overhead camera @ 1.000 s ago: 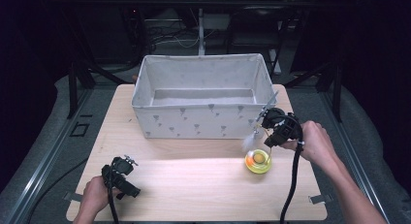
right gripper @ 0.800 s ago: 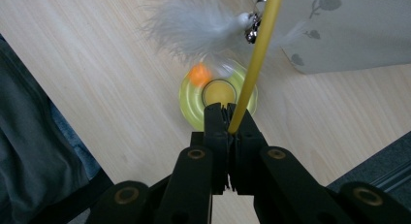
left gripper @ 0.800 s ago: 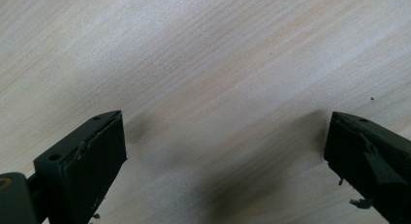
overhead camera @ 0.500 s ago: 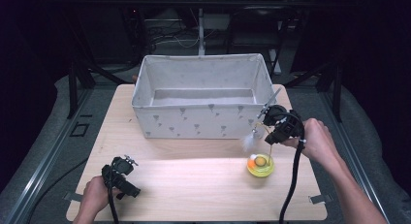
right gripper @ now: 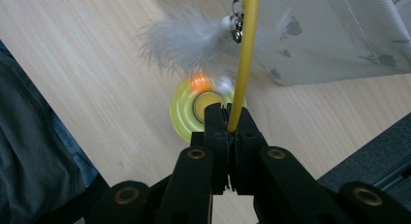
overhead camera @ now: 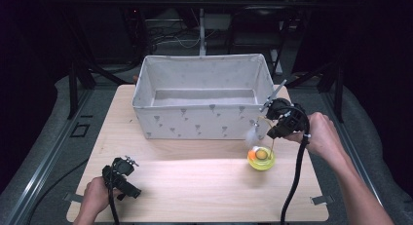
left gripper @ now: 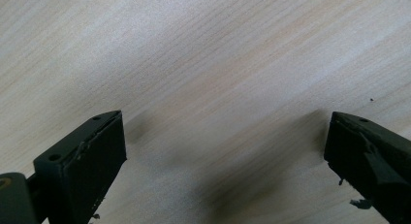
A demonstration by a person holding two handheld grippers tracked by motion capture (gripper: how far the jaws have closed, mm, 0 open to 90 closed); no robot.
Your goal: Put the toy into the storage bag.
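We hold the right claw (overhead camera: pixel 272 121) at the 3 o'clock side of the counter (overhead camera: pixel 195 186), with its jaws clamped together on a thin yellow rod (right gripper: pixel 242 64). In the right gripper view, the rod rises from between the jaws toward 12 o'clock, where a small metal bell (right gripper: pixel 236 34) and a white feather (right gripper: pixel 186 37) hang beside it. The feather hovers above a yellow disc toy (overhead camera: pixel 261 158), which carries an orange spot (right gripper: pixel 199 82) on its top and lies on the counter at 4 o'clock of the fabric bin (overhead camera: pixel 195 120), just beside the bin's front right corner. Our left claw (overhead camera: pixel 127 186) sits at 7 o'clock on the counter, well apart from the toy; in the left gripper view its jaws stand wide apart over bare wood, with nothing between them.
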